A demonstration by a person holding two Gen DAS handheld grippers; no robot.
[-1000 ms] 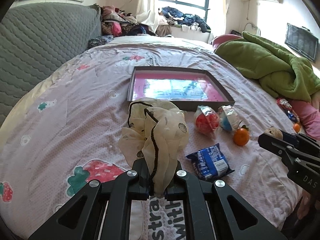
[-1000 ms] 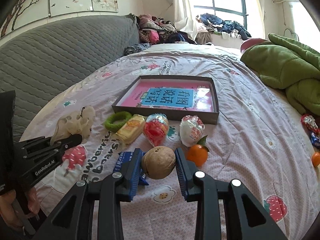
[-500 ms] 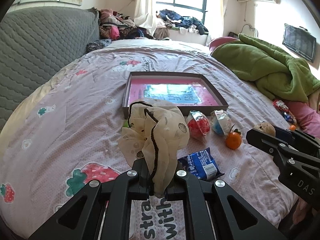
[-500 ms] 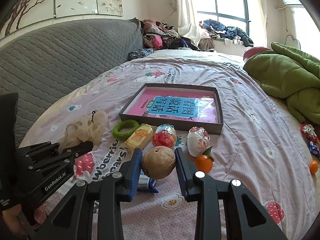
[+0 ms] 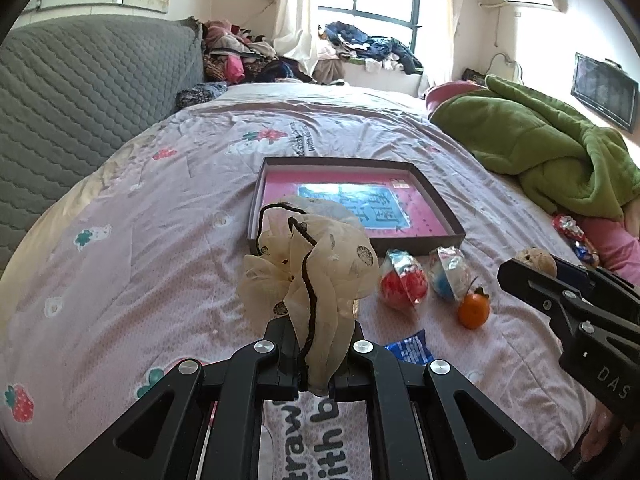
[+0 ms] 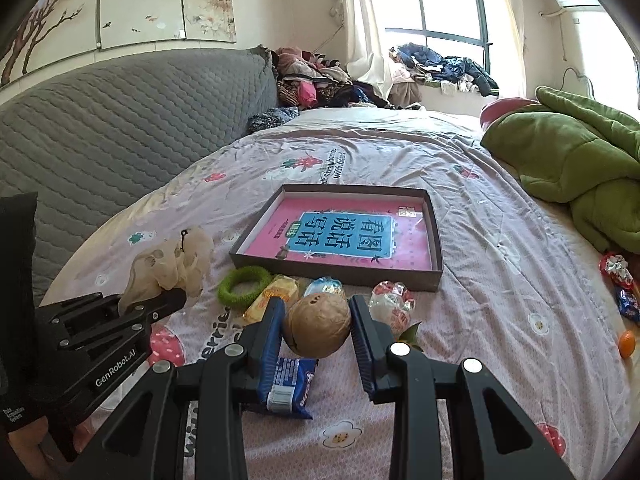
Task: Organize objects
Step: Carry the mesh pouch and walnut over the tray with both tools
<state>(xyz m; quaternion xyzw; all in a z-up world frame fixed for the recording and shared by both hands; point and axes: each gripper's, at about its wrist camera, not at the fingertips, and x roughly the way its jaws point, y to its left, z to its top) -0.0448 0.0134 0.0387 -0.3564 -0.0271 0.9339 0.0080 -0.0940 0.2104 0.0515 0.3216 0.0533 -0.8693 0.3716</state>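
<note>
My left gripper (image 5: 316, 344) is shut on a cream scrunchie (image 5: 312, 272) with a dark cord, held above the bed. It also shows in the right wrist view (image 6: 176, 264). My right gripper (image 6: 318, 320) is shut on a brown walnut (image 6: 318, 325), held above the bed; the walnut also shows in the left wrist view (image 5: 534, 260). A dark shallow box (image 6: 436, 240) with a pink book (image 6: 344, 236) inside lies ahead on the bedspread. In front of it lie a green ring (image 6: 244, 283), a yellow snack (image 6: 272, 298), two wrapped balls (image 5: 402, 282) (image 5: 450, 274), a tangerine (image 5: 473, 311) and a blue packet (image 6: 286, 384).
A green blanket (image 5: 552, 152) is heaped at the right. A grey quilted headboard (image 5: 80, 96) runs along the left. Loose candies (image 6: 618, 276) and another tangerine (image 6: 627, 342) lie at the right edge. Clothes (image 5: 360, 44) pile by the window.
Both grippers have lifted and drawn back from the box with their loads. The items on the bed now sit lower and closer under the fingers.
</note>
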